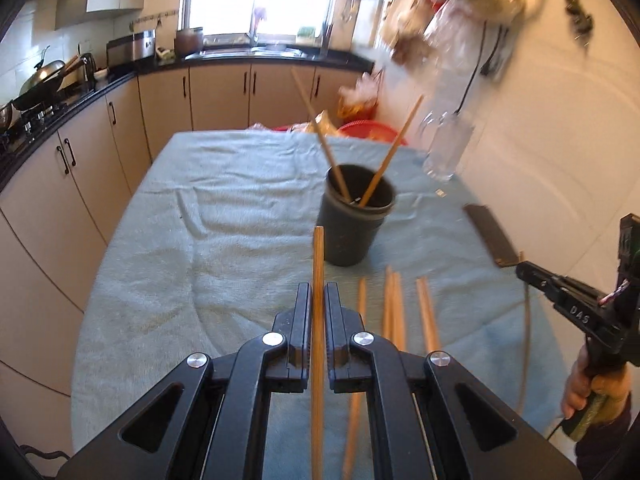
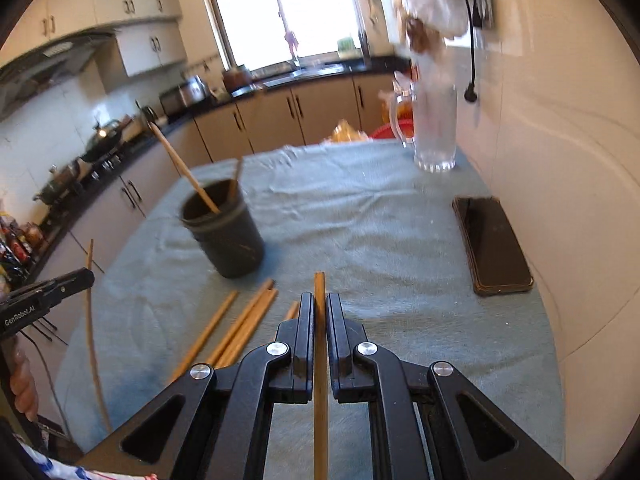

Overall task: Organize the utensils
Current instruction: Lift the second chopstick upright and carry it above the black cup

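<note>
Kitchen table under a pale blue towel (image 2: 380,220), with both our grippers holding chopsticks.

We see the dark cup (image 1: 354,216) standing upright on the towel with two chopsticks (image 1: 384,160) leaning out of it in a V. Our left gripper (image 1: 318,292) is pinched on one chopstick (image 1: 318,264) that runs forward between its fingers, its tip just short of the cup. Our right gripper (image 2: 319,300) clamps another chopstick (image 2: 319,292) the same way. Loose chopsticks (image 2: 244,324) lie flat on the towel near the cup's base, between the two grippers. A glass pitcher (image 2: 434,128) stands at the far right corner, contents unclear, and a black phone (image 2: 492,244) lies beside the wall.
</note>
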The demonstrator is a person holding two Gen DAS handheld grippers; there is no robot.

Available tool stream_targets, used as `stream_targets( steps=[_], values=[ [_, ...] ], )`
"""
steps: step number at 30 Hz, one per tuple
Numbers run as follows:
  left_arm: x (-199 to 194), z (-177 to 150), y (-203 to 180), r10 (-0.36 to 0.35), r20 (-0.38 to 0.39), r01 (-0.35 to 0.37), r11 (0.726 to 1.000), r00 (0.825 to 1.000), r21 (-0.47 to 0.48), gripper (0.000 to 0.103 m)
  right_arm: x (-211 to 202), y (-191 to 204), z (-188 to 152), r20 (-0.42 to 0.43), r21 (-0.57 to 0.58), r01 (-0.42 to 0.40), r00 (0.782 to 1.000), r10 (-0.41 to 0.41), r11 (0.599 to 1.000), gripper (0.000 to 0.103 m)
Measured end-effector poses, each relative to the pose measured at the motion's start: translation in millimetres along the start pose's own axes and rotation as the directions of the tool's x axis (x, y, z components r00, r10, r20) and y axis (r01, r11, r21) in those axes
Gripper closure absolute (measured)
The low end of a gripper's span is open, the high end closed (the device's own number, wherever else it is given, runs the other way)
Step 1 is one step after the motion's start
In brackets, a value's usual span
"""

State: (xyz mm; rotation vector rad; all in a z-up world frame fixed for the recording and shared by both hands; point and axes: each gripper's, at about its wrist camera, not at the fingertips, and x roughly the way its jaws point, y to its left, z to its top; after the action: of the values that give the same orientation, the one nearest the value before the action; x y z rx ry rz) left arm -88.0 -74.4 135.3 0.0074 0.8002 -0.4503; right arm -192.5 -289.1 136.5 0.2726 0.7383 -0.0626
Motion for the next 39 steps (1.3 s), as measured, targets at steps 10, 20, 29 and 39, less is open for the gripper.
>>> stream_targets(
  steps=[10, 20, 29, 39],
  values=[
    [-68.1, -22.1, -20.1, -0.008, 0.127, 0.002, 0.999, 0.992, 0.053, 0.097, -62.2, 16.7, -5.2, 0.125, -0.022, -0.046, 0.991, 0.049, 0.999, 0.097],
    [-108.9, -36.6, -27.5, -0.047, 0.199, 0.036, 0.998, 0.979, 0.060, 0.098, -90.7, 27.8, -11.2, 0.181, -0.040, -0.060, 0.981, 0.067, 0.997, 0.097],
    [-124.3, -23.2, -30.3, -0.062, 0.255, 0.047, 0.997, 0.965, 0.064, 0.098, -96.6, 31.9, 0.8, 0.214, -0.054, -0.071, 0.973, 0.081, 0.996, 0.097],
    [-114.3, 24.8, -26.0, -0.063, 0.279, 0.056, 0.998, 0.958, 0.034, 0.098, -86.5, 40.5, 38.5, 0.249, -0.074, -0.071, 0.964, 0.088, 0.995, 0.097]
  ],
)
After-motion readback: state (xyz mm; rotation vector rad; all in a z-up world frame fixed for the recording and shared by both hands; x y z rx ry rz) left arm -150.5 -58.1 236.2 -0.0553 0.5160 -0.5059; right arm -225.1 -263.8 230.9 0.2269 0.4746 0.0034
